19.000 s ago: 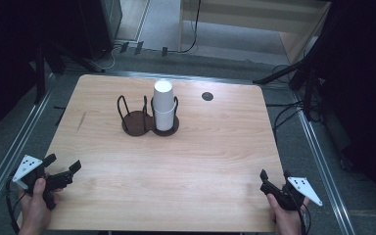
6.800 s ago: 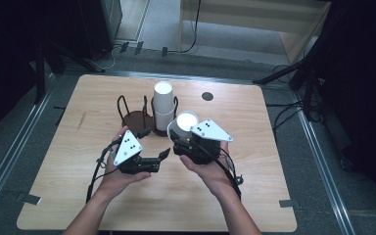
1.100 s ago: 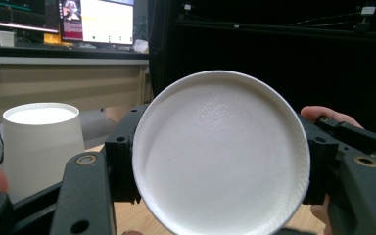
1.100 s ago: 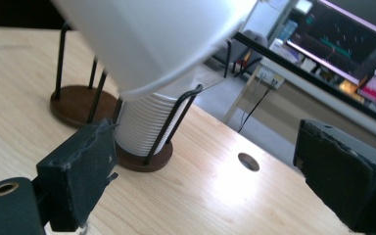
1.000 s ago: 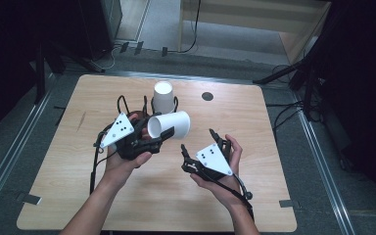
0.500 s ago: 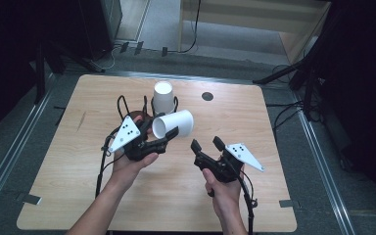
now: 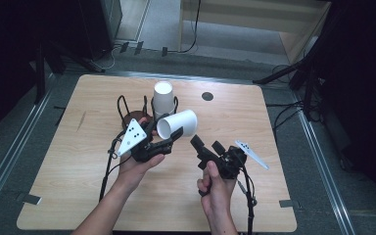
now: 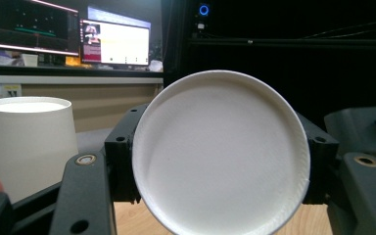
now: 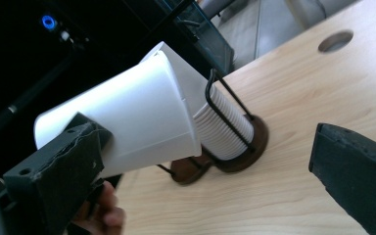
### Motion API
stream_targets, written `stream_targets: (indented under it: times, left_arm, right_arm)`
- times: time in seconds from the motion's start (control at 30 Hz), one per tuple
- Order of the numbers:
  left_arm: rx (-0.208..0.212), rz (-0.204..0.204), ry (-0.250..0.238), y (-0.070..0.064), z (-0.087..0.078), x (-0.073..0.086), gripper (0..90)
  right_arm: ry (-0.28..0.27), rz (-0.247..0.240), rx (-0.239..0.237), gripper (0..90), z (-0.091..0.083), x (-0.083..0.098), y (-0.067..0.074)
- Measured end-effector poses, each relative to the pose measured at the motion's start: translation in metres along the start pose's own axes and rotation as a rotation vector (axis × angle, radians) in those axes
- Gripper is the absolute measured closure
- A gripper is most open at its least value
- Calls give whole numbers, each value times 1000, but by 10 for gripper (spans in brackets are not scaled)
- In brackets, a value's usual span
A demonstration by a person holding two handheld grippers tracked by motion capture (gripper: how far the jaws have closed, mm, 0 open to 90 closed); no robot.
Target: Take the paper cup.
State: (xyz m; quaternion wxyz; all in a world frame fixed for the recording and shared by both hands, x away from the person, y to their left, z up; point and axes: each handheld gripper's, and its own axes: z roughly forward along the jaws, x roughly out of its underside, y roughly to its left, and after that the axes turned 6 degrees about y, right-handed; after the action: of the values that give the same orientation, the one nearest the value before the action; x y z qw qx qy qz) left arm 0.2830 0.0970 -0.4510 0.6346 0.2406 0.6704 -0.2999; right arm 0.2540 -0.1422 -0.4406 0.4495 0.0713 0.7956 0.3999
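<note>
A white paper cup (image 7: 177, 124) lies on its side above the table, my left gripper (image 7: 169, 131) shut on it near its base. In the left gripper view the cup's round bottom (image 8: 210, 171) faces the camera between both jaws. Just behind it an upside-down stack of white cups (image 7: 162, 97) stands in a dark wire holder. My right gripper (image 7: 206, 145) hovers to the right of the held cup, apart from it, pointing towards it. Its jaws have just been opening and stand wide with nothing gripped. In the right gripper view the held cup (image 9: 127, 122) tilts in front of the stack (image 9: 223, 125).
A second, empty wire holder (image 7: 127, 115) stands left of the stack. A round hole (image 7: 207, 96) is in the wooden table (image 7: 274, 196) at the back. Cables trail from both grippers over the front of the table. The floor around is dark, with stands and wires.
The left gripper has sunk slightly with the cup. The right hand has turned, its grey plate swinging out to the right, and its jaws have spread wider.
</note>
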Motion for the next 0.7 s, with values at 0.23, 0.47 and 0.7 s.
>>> stream_targets:
  times: [0.23,0.47,0.7]
  left_arm:
    - [6,12,-15,-4,3,3,364]
    - [11,25,-30,-8,7,4,364]
    - [17,34,-35,-12,10,5,364]
  right_arm:
    - [-22,235,-45,0,-2,-4,0]
    - [15,442,-118,0,5,-3,-6]
    - [-11,563,-135,4,3,-4,-2]
